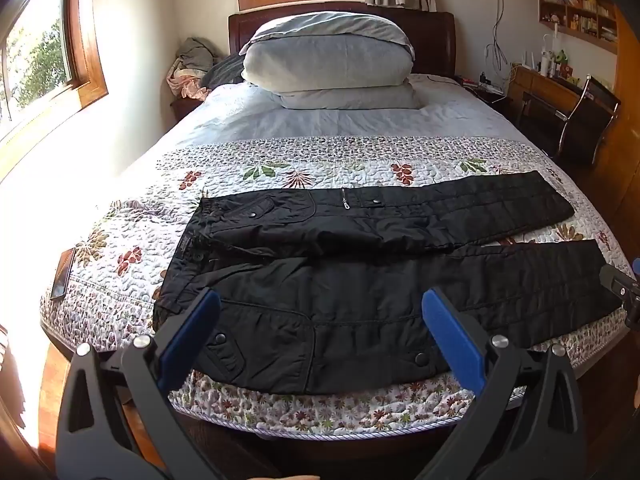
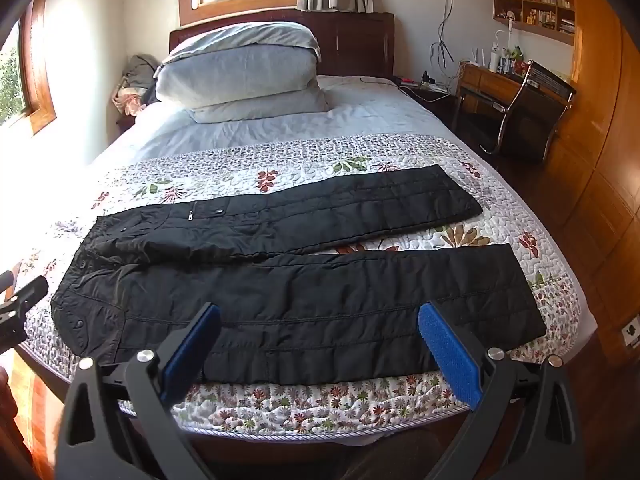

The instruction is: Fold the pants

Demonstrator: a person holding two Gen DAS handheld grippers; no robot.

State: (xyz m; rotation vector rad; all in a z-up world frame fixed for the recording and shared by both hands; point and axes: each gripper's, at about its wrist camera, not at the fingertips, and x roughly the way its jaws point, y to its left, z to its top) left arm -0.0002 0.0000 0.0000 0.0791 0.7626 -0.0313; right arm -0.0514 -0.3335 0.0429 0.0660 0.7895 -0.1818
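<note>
Black pants (image 1: 360,264) (image 2: 288,280) lie spread flat across the foot of the bed, waistband to the left, both legs running right with a narrow gap between them. My left gripper (image 1: 320,300) hovers open above the near hip and pocket area, blue pads wide apart, nothing between them. Over the near leg my right gripper (image 2: 320,316) also stands open and holds nothing. Each gripper's black frame shows at the edge of the other's view, the right one (image 1: 620,288) and the left one (image 2: 20,300).
The floral quilt (image 1: 280,168) covers the bed, with stacked pillows (image 1: 332,64) at the headboard. A dark phone (image 1: 64,274) lies near the quilt's left edge. A desk and chair (image 2: 520,112) stand right of the bed, wooden wardrobes along the right wall.
</note>
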